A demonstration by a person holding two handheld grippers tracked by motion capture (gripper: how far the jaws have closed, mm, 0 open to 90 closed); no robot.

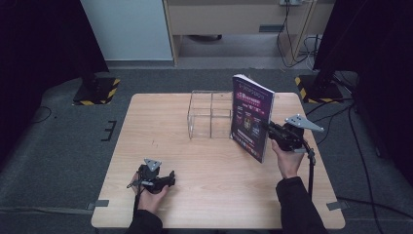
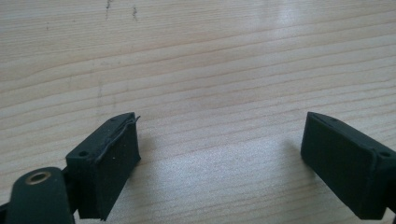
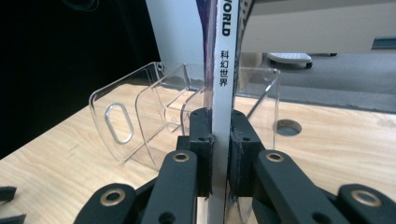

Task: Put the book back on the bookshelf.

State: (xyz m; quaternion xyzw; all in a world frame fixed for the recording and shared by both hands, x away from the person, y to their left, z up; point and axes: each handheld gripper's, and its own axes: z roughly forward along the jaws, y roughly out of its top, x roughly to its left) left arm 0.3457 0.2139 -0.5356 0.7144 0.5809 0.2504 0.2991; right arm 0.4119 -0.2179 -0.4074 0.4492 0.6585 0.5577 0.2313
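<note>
My right hand-held gripper [image 1: 271, 127] pinches the spine of a thin purple-covered magazine [image 1: 252, 117], upright, just right of the clear acrylic two-compartment organizer [image 1: 209, 114] on the light wooden bench [image 1: 160, 126]. My left hand-held gripper [image 1: 171, 176] rests low at the bench's near left, jaws spread, nothing between them.

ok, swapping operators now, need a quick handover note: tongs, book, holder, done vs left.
Right tongs: shut on the book's spine, holding it upright beside the clear holder, to its right in the high view.
Left tongs: open, idle, low over the table at its near left.
Done: book gripped and stood on end.
Left: the book is not in the holder yet; likely it goes into one of its compartments, then release.
</note>
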